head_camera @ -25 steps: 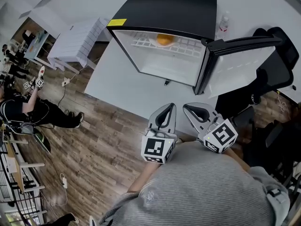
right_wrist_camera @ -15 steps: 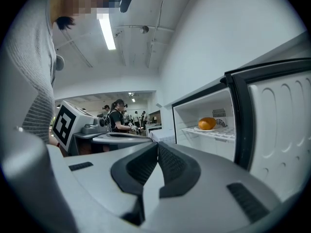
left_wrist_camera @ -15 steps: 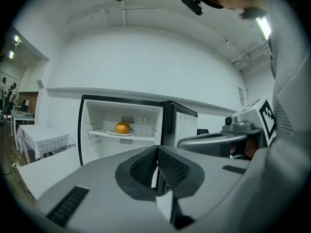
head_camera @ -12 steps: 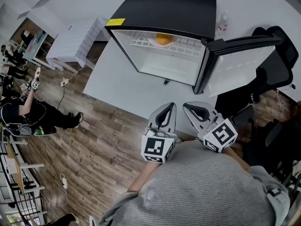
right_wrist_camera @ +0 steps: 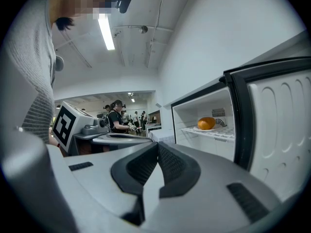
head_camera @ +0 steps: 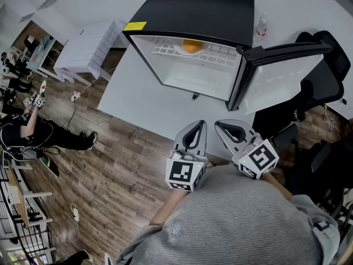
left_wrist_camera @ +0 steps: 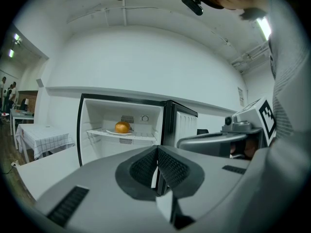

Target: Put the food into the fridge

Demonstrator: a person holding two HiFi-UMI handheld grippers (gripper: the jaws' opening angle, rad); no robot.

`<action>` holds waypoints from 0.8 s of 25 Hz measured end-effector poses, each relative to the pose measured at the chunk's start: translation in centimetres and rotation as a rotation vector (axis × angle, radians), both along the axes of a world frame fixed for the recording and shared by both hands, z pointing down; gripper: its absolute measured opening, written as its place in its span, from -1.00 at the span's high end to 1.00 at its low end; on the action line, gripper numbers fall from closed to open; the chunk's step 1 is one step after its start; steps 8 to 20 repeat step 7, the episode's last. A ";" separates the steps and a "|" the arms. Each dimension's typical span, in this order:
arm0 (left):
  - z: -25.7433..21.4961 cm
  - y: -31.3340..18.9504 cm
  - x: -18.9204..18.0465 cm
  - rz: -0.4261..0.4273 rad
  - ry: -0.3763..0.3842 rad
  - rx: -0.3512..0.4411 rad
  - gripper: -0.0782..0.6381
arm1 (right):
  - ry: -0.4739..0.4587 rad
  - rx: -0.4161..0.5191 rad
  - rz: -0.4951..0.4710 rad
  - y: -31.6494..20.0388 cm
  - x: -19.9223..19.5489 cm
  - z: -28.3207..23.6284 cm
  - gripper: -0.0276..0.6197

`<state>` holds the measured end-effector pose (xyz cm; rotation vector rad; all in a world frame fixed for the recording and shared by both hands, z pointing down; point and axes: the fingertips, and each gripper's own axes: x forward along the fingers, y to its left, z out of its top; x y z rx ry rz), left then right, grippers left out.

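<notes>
A small black fridge (head_camera: 193, 7) stands on a white table (head_camera: 143, 106) with its door (head_camera: 287, 73) swung wide to the right. An orange food item (head_camera: 191, 46) lies on a white plate on the wire shelf inside, also seen as the orange item (left_wrist_camera: 122, 127) in the left gripper view and the orange item (right_wrist_camera: 206, 123) in the right gripper view. My left gripper (head_camera: 194, 131) and right gripper (head_camera: 227, 130) hover side by side near the table's front edge, well short of the fridge. Both are shut and hold nothing. The left gripper's pads (left_wrist_camera: 146, 166) meet, as do the right's (right_wrist_camera: 146, 164).
A second white table (head_camera: 91, 48) stands at the back left. A black office chair (head_camera: 325, 87) sits behind the open door at right. A small bottle (head_camera: 262, 26) stands beside the fridge top. People work at the far left over wooden flooring (head_camera: 110, 164).
Both grippers and the fridge stay still. Only the people at the far left have shifted slightly.
</notes>
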<state>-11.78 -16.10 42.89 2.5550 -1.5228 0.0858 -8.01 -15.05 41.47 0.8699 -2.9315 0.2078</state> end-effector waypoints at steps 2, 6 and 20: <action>0.0 0.0 0.0 0.001 -0.001 -0.003 0.75 | 0.001 -0.002 -0.002 0.0 0.0 0.0 0.88; 0.2 -0.2 -0.1 0.000 -0.004 -0.007 0.75 | 0.002 -0.005 -0.006 -0.1 -0.2 0.1 0.88; 0.2 -0.2 -0.2 0.000 -0.005 -0.008 0.75 | 0.002 -0.005 -0.007 -0.1 -0.2 0.2 0.88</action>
